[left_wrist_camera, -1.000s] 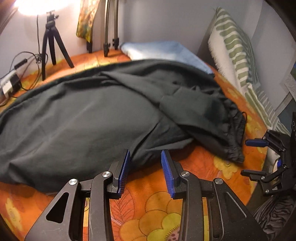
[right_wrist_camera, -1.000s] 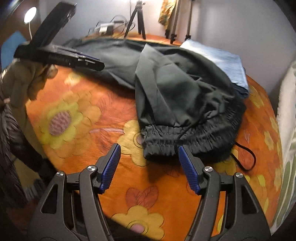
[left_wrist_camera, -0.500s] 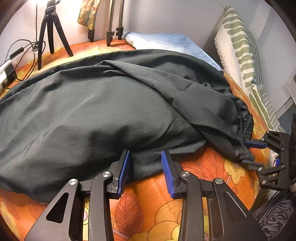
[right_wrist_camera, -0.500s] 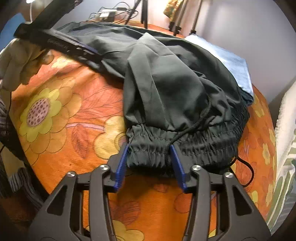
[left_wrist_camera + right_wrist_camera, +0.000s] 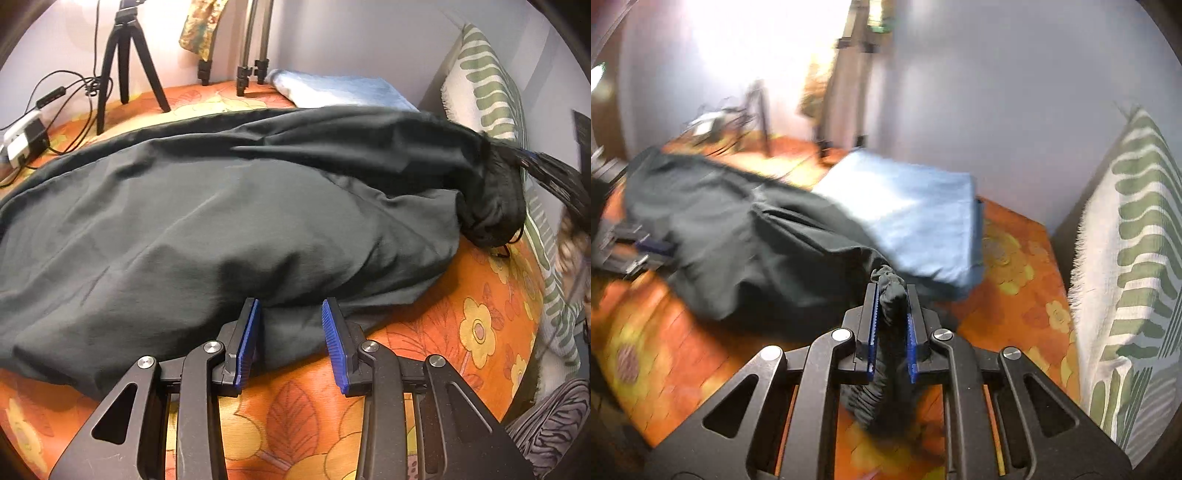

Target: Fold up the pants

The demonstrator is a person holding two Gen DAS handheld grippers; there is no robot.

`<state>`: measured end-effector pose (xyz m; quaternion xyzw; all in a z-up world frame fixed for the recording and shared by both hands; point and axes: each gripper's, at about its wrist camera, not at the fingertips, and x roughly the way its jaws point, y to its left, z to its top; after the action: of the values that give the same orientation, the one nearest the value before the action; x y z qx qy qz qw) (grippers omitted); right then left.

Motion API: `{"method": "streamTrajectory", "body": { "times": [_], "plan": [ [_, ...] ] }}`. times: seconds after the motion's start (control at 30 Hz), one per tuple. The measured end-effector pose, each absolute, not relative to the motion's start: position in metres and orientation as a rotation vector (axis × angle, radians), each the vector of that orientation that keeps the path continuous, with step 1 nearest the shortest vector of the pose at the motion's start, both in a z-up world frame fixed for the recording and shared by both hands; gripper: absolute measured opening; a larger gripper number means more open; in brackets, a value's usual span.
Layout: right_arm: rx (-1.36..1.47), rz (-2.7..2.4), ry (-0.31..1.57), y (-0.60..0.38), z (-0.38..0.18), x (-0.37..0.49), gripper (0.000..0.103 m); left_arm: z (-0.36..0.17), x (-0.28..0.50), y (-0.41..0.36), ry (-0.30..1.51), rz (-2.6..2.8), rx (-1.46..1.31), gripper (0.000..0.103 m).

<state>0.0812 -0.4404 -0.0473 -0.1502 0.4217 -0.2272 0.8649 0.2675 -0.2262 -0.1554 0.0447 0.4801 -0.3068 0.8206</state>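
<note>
One pair of dark pants lies spread over the flowery bed (right view is blurry). Right gripper jaws are clamped on the bunched waistband, lifted up. Left gripper jaws sit apart around the near edge.

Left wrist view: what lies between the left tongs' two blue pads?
A fold of the dark pants edge sits between the pads of the open left tongs; the pads aren't clamped on it.
</note>
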Motion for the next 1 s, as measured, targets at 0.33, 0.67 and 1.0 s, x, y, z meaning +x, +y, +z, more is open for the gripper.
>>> {"method": "streamTrajectory", "body": {
  "times": [0.33, 0.67, 1.0],
  "plan": [
    [-0.229, -0.658, 1.013, -0.538, -0.074, 0.135, 0.035, -0.144, 0.265, -0.210, 0.995, -0.638, 0.100, 0.033],
    [-0.170, -0.674, 0.867, -0.477, -0.029, 0.083, 0.066, -0.103, 0.253, -0.148, 0.878, -0.568, 0.050, 0.033],
    [0.380, -0.723, 0.843, -0.462, -0.082, 0.006, 0.077, -0.116, 0.226, -0.166, 0.901, -0.675, 0.120, 0.034]
  ]
}}
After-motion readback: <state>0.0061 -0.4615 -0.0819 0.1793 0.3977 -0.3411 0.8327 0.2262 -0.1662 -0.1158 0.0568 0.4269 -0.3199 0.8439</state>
